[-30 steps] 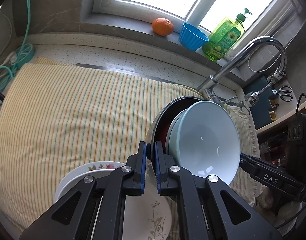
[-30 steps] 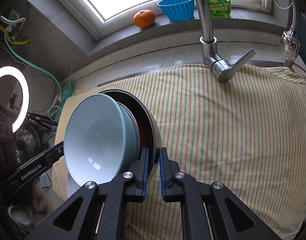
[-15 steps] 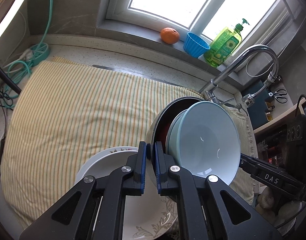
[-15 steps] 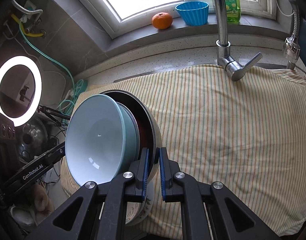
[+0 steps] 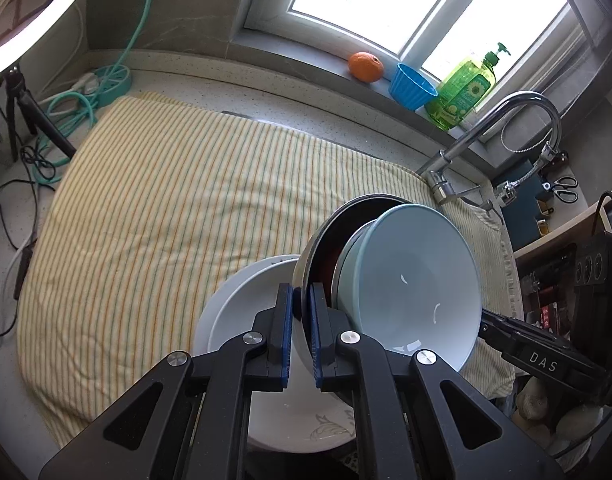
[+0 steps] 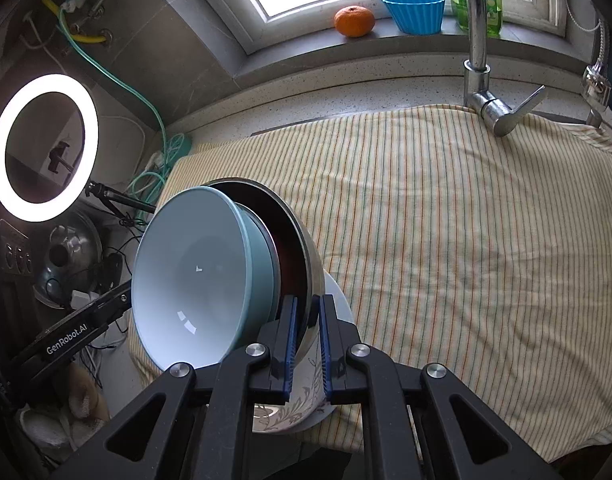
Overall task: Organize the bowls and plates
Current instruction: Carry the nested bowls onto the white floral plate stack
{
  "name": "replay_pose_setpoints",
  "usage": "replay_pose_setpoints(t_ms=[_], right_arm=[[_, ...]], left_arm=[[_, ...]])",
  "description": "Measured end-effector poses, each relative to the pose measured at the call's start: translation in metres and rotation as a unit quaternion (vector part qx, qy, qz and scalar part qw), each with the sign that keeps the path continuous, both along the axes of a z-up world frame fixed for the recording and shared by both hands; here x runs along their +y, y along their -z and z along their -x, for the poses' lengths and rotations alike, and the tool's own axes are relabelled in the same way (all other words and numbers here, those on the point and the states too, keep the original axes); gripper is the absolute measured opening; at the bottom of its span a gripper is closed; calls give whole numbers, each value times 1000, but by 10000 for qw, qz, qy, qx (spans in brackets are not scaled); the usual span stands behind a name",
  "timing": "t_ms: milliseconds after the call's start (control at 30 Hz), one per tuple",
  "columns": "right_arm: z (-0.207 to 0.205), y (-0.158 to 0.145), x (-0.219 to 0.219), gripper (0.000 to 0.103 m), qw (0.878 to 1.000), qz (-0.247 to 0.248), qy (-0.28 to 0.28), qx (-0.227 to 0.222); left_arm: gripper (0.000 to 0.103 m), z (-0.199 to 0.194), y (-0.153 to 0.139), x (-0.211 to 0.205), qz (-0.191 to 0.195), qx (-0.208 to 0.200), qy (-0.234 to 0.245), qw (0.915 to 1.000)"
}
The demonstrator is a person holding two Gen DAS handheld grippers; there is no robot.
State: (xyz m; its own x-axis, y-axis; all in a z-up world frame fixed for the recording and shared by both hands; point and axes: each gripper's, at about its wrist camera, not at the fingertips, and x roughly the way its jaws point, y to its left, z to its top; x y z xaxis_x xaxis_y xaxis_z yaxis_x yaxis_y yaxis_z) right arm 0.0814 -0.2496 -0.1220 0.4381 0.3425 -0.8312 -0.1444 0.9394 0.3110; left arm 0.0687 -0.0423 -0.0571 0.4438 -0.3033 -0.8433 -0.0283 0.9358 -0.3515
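A steel bowl (image 5: 326, 232) hangs tilted above the striped cloth, with a dark red bowl and a light blue bowl (image 5: 410, 288) nested inside it. My left gripper (image 5: 301, 308) is shut on the steel rim. On the opposite rim my right gripper (image 6: 306, 320) is shut too, around the steel bowl (image 6: 306, 248) that holds the blue bowl (image 6: 193, 276). Directly below the stack, a white flower-patterned plate (image 5: 241, 312) lies on the cloth near its front edge, and the plate (image 6: 306, 400) shows under my right fingers. Each view shows the other gripper's body, with its tips hidden behind the blue bowl.
The yellow striped cloth (image 5: 165, 208) covers the counter. A faucet (image 6: 478, 40) stands at the back right. An orange (image 5: 366, 66), a blue cup (image 5: 412, 86) and a green soap bottle (image 5: 466, 88) line the windowsill. A ring light (image 6: 41, 148), tripod and hose sit at the left.
Both grippers have carried the nested bowls leftward across the cloth. The white plate now lies further under the stack. Neither grip has changed.
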Motion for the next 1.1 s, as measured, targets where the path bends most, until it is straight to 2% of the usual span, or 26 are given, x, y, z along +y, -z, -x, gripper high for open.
replay_pose_setpoints(t_ms=[600,1100], right_arm=[[22,28,28,10,9996,108,-27,250],[24,37,33,10,9993,170,28,330]], left_arm=[[6,21,17,20,-17,215,-33,9998],[6,24,28,20,-18,359,28,9993]])
